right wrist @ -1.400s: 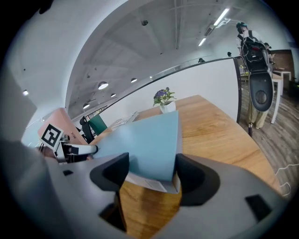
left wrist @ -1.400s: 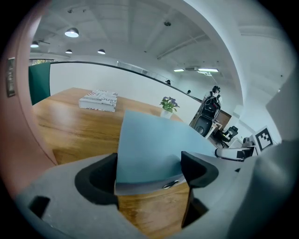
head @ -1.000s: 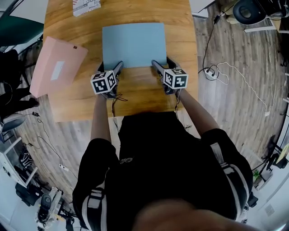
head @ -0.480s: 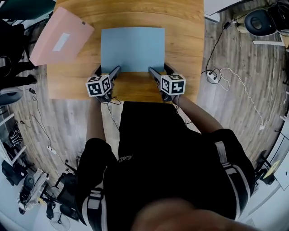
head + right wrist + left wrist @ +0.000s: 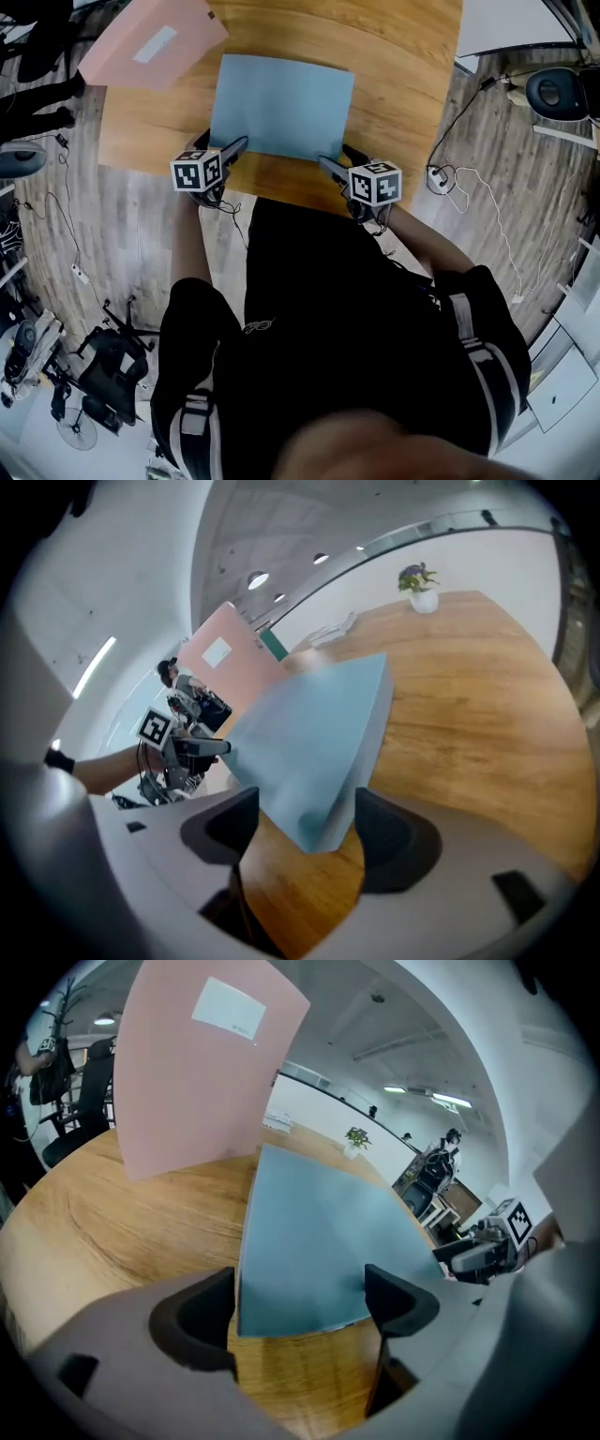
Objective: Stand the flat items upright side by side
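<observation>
1. Two flat items lie on the wooden table [image 5: 394, 94]. The blue folder [image 5: 281, 105] is flat, just in front of the person. The pink folder [image 5: 187, 52] is at the far left corner, partly past the table's edge. Neither stands upright yet.
2. The step in hand looks like the first one: taking the blue folder by its near edge with both grippers.
3. The left gripper [image 5: 298, 1288] has its jaws spread wide. The folder's near left corner sits between them and the pads do not press on it.
4. The right gripper [image 5: 307, 813] has just narrowed its jaws a touch, yet they stand apart around the near right corner, unpinched.
5. The next move probably calls for both grippers to pinch that thin edge firmly together. They would then tip the folder up evenly, or it may sag or slip.
6. The pink folder carries a white label [image 5: 155, 44], its print too small to read. The blue folder shows no writing. The gripper cubes bear only black-and-white square patterns.
</observation>
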The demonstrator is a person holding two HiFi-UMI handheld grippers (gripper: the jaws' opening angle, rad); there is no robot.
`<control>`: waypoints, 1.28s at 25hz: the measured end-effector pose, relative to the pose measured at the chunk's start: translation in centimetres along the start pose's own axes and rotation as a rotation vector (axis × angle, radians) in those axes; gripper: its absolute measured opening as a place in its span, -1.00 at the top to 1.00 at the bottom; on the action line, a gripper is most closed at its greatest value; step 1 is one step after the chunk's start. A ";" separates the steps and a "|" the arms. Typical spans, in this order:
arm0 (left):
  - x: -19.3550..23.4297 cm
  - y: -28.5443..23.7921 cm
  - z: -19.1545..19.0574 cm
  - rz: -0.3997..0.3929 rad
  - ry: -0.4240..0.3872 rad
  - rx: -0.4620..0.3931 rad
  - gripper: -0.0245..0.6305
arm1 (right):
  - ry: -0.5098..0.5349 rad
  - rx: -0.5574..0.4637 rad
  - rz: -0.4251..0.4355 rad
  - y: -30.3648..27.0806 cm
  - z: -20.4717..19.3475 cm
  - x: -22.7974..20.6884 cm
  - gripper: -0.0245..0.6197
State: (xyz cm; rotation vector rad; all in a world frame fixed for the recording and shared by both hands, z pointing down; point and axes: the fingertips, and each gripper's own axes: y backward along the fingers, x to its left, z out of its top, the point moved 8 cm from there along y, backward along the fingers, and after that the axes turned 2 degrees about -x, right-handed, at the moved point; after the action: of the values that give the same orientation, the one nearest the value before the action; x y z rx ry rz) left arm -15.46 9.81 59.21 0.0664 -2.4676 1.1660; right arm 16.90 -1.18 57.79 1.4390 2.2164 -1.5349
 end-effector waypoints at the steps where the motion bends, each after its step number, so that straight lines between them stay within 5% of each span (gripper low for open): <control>1: 0.3 0.3 0.2 0.030 0.038 -0.022 -0.43 | 0.065 0.007 0.012 0.5 0.9 -0.6 -0.08; 5: 1.6 3.3 0.2 0.229 0.289 -0.162 -0.43 | 0.436 0.020 0.087 1.2 6.2 -2.1 -0.08; 8: 0.6 5.5 -1.7 0.329 0.443 -0.177 -0.43 | 0.762 0.064 0.170 -0.7 11.6 -1.5 -0.10; 12: -2.7 5.4 -4.2 0.276 0.591 -0.161 -0.43 | 0.989 0.130 0.272 -6.0 18.0 0.5 -0.19; 16: -6.1 2.2 -5.0 0.100 0.643 -0.107 -0.43 | 0.981 0.265 0.334 -11.9 20.7 1.9 -0.26; 23: -6.3 -0.7 -3.4 0.040 0.651 -0.104 -0.43 | 0.939 0.464 0.342 -16.9 20.2 3.0 -0.40; 28: -4.3 -0.4 -2.9 0.037 0.620 -0.077 -0.36 | 0.844 0.428 0.285 -16.1 18.9 3.8 -0.32; 32: -0.8 1.0 -2.7 0.109 0.580 -0.101 -0.36 | 0.627 0.352 0.193 -14.3 14.8 4.5 -0.28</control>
State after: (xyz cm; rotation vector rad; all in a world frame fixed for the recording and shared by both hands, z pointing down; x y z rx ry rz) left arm -14.05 12.41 59.69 -0.3854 -2.0216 0.9323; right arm -2.05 -10.42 57.89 2.4455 2.0408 -1.6263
